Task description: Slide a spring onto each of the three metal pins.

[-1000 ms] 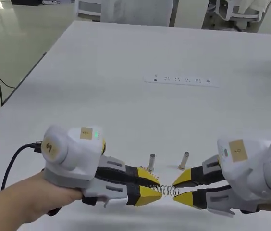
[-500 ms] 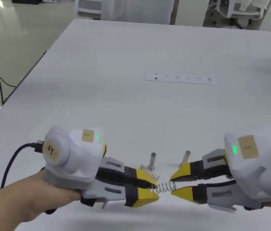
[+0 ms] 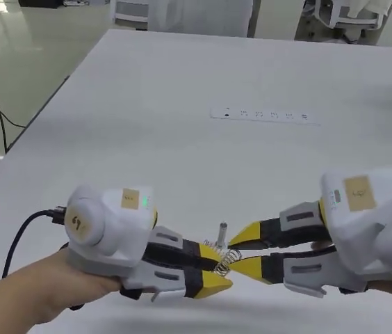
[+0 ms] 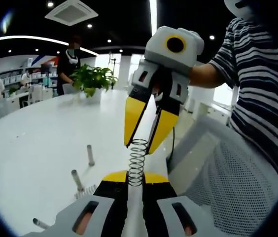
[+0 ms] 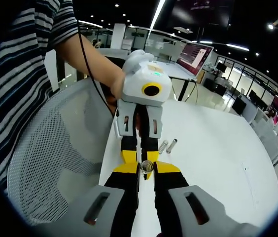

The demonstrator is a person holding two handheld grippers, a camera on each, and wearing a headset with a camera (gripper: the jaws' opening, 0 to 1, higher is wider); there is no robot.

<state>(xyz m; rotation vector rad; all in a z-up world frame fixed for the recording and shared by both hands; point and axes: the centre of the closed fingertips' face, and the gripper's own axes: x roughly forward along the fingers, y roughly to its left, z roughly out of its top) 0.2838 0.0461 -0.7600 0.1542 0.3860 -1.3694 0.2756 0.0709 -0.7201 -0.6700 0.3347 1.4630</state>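
- The spring [image 4: 137,163] is held over the table [image 3: 182,104], near an upright metal pin [image 3: 222,230].
- The left hand-held gripper [image 3: 218,273] is clamped on one end of it.
- The right hand-held gripper [image 3: 236,250] has moved in since a second ago. Its narrow jaws now straddle the spring's other end, but I cannot tell whether they pinch it.
- That gripper now covers the place where a second pin stood.

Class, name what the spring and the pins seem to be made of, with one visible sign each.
The spring looks like thin steel wire: bare, shiny grey coils. The pins look like metal, perhaps steel: smooth grey cylinders with a dull sheen.
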